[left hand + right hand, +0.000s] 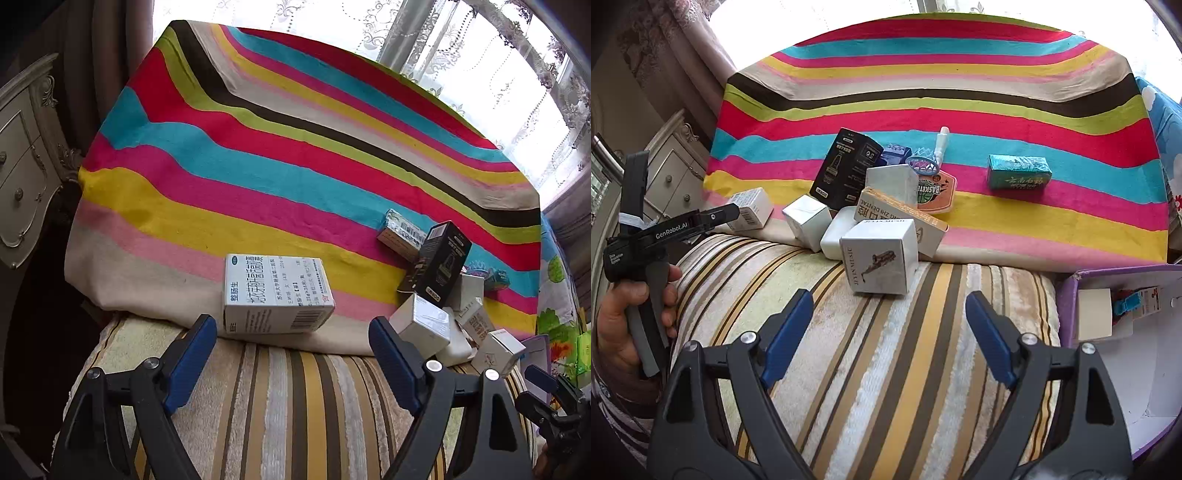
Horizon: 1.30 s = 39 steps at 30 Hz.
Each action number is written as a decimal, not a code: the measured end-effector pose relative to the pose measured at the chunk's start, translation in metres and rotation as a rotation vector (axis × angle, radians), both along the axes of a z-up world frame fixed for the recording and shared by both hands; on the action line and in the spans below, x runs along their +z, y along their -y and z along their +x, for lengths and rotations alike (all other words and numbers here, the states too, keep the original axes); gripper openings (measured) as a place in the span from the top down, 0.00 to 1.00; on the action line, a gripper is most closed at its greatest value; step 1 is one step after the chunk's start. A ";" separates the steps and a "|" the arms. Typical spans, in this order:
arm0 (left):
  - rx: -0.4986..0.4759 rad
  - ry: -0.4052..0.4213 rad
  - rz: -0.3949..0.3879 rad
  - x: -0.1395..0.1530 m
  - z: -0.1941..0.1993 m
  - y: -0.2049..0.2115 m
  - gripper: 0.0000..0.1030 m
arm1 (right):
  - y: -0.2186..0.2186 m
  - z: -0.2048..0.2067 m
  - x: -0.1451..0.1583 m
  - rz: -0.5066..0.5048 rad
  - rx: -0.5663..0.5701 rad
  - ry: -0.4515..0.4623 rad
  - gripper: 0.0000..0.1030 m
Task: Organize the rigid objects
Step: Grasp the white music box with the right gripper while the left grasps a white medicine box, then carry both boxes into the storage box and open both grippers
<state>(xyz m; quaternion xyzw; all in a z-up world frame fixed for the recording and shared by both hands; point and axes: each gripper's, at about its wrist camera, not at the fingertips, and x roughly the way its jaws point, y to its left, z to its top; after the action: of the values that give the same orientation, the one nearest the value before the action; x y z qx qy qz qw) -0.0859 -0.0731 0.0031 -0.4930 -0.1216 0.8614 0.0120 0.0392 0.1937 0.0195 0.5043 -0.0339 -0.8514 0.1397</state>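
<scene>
Currently both hand-held grippers are standing wide and empty. Left hand-held gripper (291, 354) is facing the white medicine box (275, 293), lying just ahead at the striped cloth's (258, 166) near edge, long axis crosswise. Right hand-held gripper (886, 325) is facing the box pile.

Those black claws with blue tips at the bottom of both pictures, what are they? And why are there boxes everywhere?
Each is a gripper a person squeezes by hand, with a camera on it. One picture looks from the left gripper, the other from the right gripper. In the right view you can see the hand holding the left one. Both are open and hold nothing. On the striped cloth lie a white medicine box, a black box, a teal box and a music box. A purple bin sits to the right.
</scene>
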 end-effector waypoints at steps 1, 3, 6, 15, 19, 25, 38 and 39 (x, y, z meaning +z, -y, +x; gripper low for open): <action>0.000 0.005 -0.014 -0.001 -0.003 -0.001 0.17 | 0.003 -0.004 -0.002 0.010 -0.003 0.001 0.16; 0.011 0.019 -0.030 -0.004 -0.009 -0.001 0.17 | 0.007 -0.012 -0.005 0.025 -0.010 -0.001 0.16; 0.032 0.026 -0.050 -0.006 -0.015 0.000 0.17 | 0.014 -0.022 -0.008 0.055 -0.021 -0.016 0.16; 0.013 0.010 -0.054 -0.012 -0.016 -0.003 0.32 | 0.031 -0.030 -0.023 0.117 0.018 -0.028 0.56; 0.015 -0.066 -0.046 0.004 -0.003 -0.006 0.32 | 0.022 -0.022 -0.017 0.059 0.006 -0.061 0.56; -0.049 -0.169 -0.008 0.028 0.023 -0.033 0.32 | 0.001 -0.008 -0.004 0.000 -0.041 -0.106 0.56; -0.335 -0.272 0.116 0.062 0.065 -0.140 0.32 | -0.072 0.031 0.023 -0.025 -0.192 -0.193 0.56; -0.356 -0.271 0.128 0.062 0.066 -0.149 0.32 | -0.079 0.035 0.026 -0.010 -0.208 -0.204 0.56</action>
<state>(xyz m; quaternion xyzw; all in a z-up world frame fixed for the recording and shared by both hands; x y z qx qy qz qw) -0.0196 0.0757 0.0652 -0.3849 -0.0841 0.8945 0.2112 0.0738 0.2723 0.0453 0.4081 -0.0759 -0.9080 0.0561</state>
